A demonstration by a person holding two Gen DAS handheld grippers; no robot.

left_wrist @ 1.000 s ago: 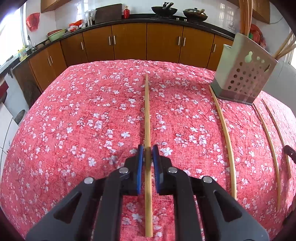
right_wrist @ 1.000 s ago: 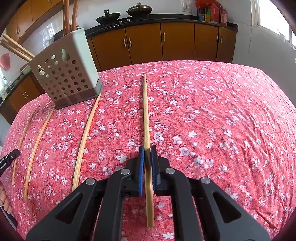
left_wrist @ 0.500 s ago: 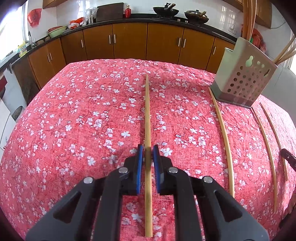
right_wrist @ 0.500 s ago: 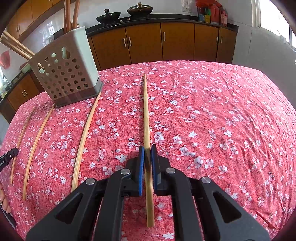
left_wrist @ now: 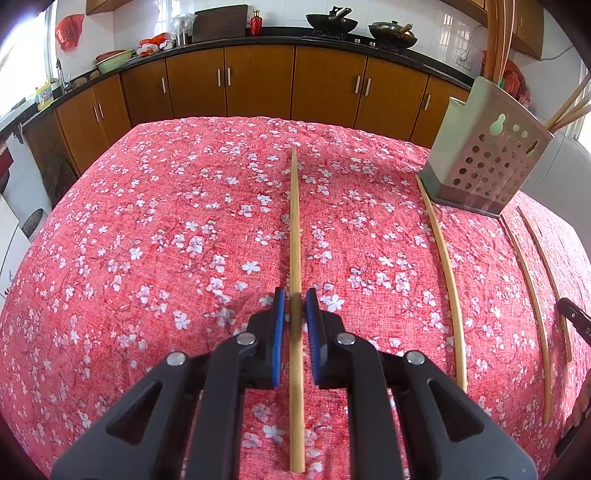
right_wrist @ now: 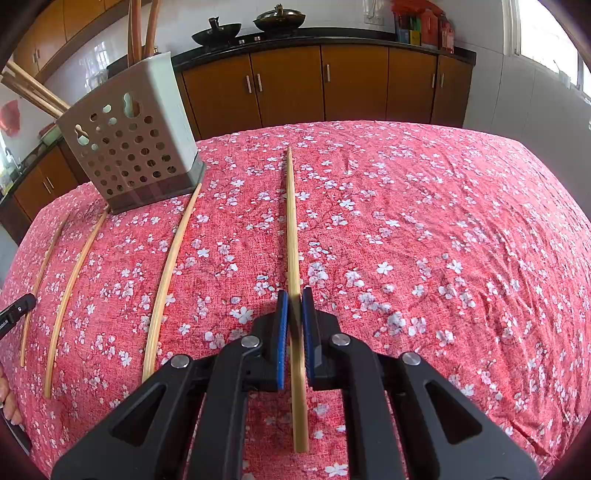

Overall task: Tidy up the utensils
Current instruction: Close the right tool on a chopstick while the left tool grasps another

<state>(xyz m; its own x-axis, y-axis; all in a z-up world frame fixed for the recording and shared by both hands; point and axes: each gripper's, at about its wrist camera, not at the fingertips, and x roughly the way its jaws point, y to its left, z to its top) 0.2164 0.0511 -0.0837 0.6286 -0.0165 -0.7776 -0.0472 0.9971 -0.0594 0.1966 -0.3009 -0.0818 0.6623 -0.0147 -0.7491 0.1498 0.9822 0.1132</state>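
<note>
My left gripper (left_wrist: pixel 295 301) is shut on a bamboo chopstick (left_wrist: pixel 294 221) that points forward over the red floral tablecloth (left_wrist: pixel 166 240). My right gripper (right_wrist: pixel 295 297) is shut on another chopstick (right_wrist: pixel 291 221) the same way. A perforated beige utensil holder (left_wrist: pixel 487 166) with several chopsticks in it stands far right in the left wrist view and far left in the right wrist view (right_wrist: pixel 129 147). Three loose chopsticks lie on the cloth in front of it, the nearest (left_wrist: pixel 445 273) beside my left gripper's stick; they also show in the right wrist view (right_wrist: pixel 170 273).
Brown kitchen cabinets (left_wrist: pixel 258 85) with a dark counter run behind the table. Woks (left_wrist: pixel 330 16) sit on the stove. The other gripper's tip shows at each view's edge (left_wrist: pixel 576 319) (right_wrist: pixel 14 310). The table's edges curve away on all sides.
Both grippers stay shut on their chopsticks. The views have risen slightly and the holder looks a little farther off; nothing on the cloth has moved.
</note>
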